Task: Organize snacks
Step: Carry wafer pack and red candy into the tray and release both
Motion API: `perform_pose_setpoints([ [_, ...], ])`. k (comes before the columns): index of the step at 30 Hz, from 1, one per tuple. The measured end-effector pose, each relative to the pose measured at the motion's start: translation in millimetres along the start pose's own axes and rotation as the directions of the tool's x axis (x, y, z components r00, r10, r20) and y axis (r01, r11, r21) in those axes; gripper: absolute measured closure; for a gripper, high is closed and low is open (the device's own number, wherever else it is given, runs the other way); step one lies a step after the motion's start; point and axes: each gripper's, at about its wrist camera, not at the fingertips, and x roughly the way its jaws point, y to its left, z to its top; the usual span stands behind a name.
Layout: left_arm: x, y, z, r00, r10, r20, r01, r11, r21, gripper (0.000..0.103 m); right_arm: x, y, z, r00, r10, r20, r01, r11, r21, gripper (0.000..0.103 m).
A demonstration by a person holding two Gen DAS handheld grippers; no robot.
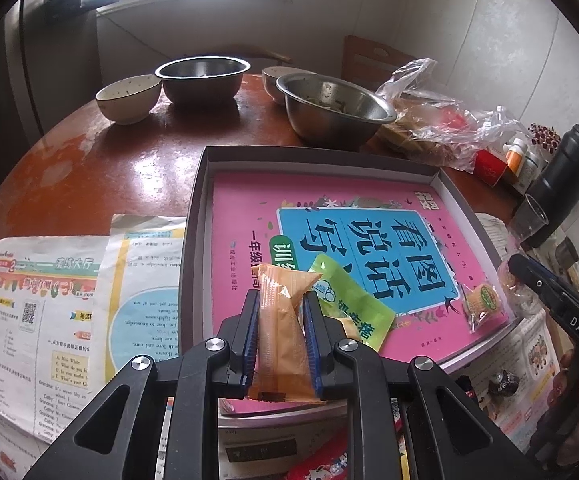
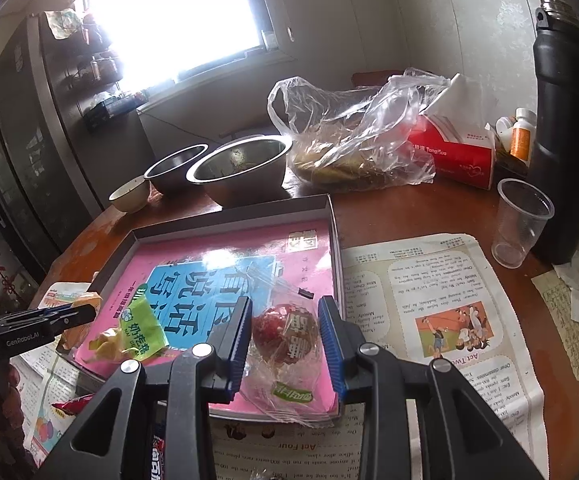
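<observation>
My left gripper (image 1: 280,298) is shut on an orange snack packet (image 1: 279,332), held upright over the near edge of a shallow grey box (image 1: 199,200) lined with a pink book. A green packet (image 1: 353,304) and a small yellow-green wrapped snack (image 1: 483,302) lie on the book. My right gripper (image 2: 285,304) is shut on a clear-wrapped red snack (image 2: 281,332) above the box's near right corner. In the right wrist view the left gripper (image 2: 89,314) shows at the left with the orange packet (image 2: 83,304), beside the green packet (image 2: 141,328).
Two steel bowls (image 2: 241,160) (image 1: 203,74) and a ceramic bowl (image 1: 127,96) stand behind the box. A plastic bag (image 2: 353,136), a red tissue box (image 2: 449,156), a black flask (image 2: 565,120) and a clear cup (image 2: 517,224) sit at the right. Printed papers (image 2: 429,312) (image 1: 49,300) cover the table.
</observation>
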Motion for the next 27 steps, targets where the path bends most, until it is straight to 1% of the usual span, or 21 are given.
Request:
perform_pose_setpoints([
  [4,4,4,0,1.0,0.003,-0.002,-0.003,1.0,-0.007,0.082,9,-1,-2,1.0,-0.006,-0.023,0.006,1.0,0.015,0.069],
  [11,14,3,0,1.0,0.01,-0.02,-0.01,1.0,-0.003,0.082,15,-4,-6,0.999,-0.012,-0.038,0.013,1.0,0.027,0.069],
  [19,20,-2,-3,0.999,0.005,-0.034,-0.005,1.0,0.003,0.082,25,3,-14,0.997,0.023,-0.075,-0.021,1.0,0.022,0.068],
  [27,24,-5,-4,0.999,-0.003,-0.041,0.004,1.0,0.01,0.082,27,8,-17,0.996,0.028,-0.079,-0.027,0.999,0.018,0.067],
])
